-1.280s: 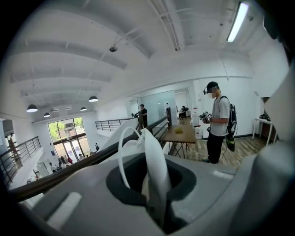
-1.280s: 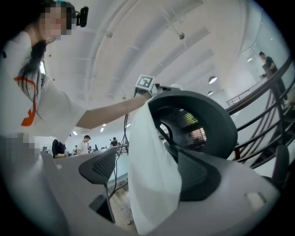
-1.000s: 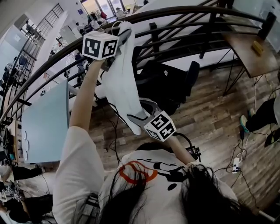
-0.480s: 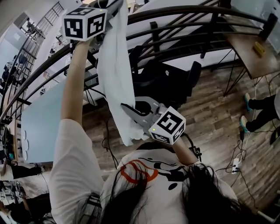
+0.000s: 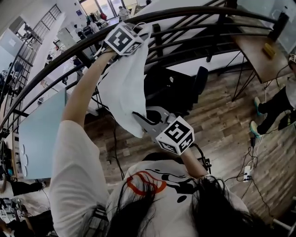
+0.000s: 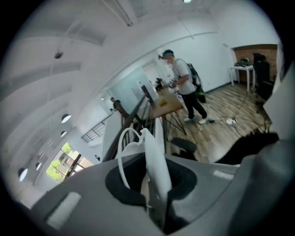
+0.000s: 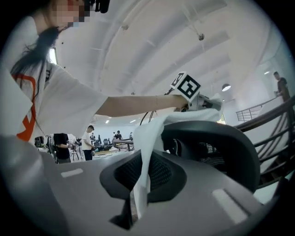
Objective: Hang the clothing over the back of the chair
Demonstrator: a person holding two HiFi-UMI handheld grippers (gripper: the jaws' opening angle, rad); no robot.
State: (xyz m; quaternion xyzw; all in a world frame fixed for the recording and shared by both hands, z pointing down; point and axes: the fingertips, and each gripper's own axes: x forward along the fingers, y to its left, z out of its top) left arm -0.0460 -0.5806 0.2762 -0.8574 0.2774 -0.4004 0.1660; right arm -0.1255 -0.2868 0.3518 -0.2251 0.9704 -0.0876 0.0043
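A white garment hangs stretched between my two grippers, in front of the black office chair. My left gripper, raised at arm's length, pinches the garment's top edge; its jaws are just starting to open, with cloth still between them. My right gripper, lower and closer to me, is shut on the garment's lower edge. In the right gripper view the chair's mesh back rises just behind the cloth, and the left gripper holds the far end above it.
A curved black railing runs behind the chair. A wooden table stands at the right and a pale blue tabletop at the left. A person's legs and a power strip with cables are on the wooden floor.
The right gripper closed on the garment's lower edge and rose a little. The left gripper swung up high with the cloth, then came down and rightward toward the chair, rolling its cube.
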